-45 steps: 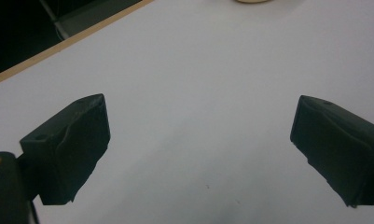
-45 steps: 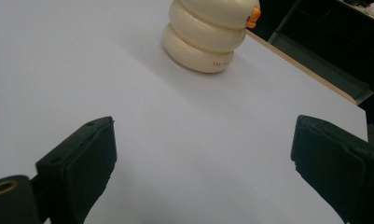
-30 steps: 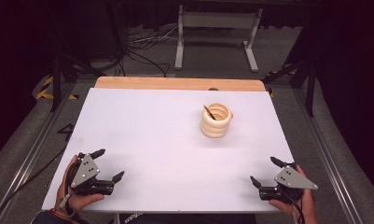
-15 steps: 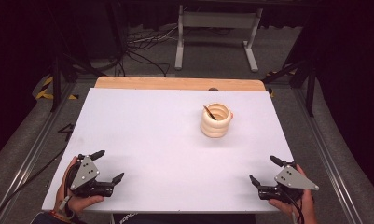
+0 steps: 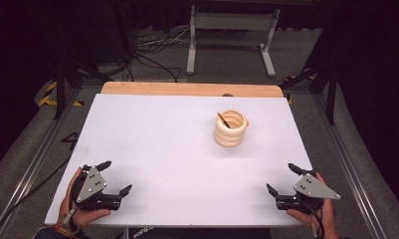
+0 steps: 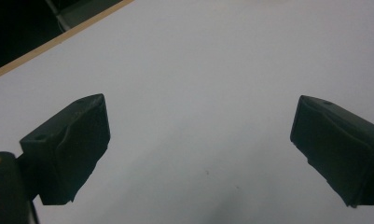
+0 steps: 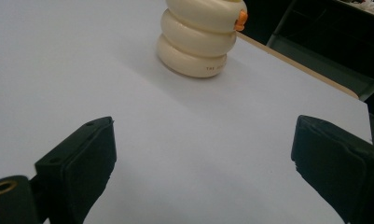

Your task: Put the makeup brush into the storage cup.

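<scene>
Where jaws gape: cup [image 7: 199, 38] beyond right hand-held gripper [image 7: 203, 172]

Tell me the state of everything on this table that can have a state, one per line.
Left tongs: open, empty, at the near left edge of the table.
Right tongs: open, empty, at the near right edge.
Cream ribbed cup: upright, untouched, apart from both tongs.
Dark stick: leaning inside the cup.
White table top: bare apart from the cup.

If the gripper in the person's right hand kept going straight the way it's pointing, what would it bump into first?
Probably the cream ribbed cup. The right gripper has open jaws aimed across bare white table roughly toward it; the cup sits slightly left of centre, so it might just graze past.
</scene>
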A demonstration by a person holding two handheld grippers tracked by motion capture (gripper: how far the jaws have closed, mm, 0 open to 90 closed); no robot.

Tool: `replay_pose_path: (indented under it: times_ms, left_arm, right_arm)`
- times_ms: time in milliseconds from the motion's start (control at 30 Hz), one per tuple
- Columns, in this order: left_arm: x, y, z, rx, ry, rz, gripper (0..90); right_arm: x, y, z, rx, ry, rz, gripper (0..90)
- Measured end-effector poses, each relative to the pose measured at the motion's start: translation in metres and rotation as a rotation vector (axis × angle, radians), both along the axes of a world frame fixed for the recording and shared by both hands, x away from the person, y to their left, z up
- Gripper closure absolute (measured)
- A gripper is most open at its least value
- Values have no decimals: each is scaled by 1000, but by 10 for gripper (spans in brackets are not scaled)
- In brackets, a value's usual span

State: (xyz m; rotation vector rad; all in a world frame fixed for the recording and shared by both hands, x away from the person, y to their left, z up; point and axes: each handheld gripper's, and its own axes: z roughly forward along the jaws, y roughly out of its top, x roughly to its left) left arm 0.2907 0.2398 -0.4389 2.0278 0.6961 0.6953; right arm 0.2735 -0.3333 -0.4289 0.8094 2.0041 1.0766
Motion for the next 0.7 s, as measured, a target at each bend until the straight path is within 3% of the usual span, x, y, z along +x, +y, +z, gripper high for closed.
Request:
replay_pose_path:
  times_ms: [167,300,700]
  left_arm:
    - [-2,6,2,-20,-8,24,55]
    - [0,6,2,-11,-5,29,55]
    - [2,7,0,-13,1,29,56]
  right_arm:
    - [3,4,1,-2,-4,6,76]
    - [5,5,-1,-3,2,13,76]
    - [6,0,0,9,5,-30,76]
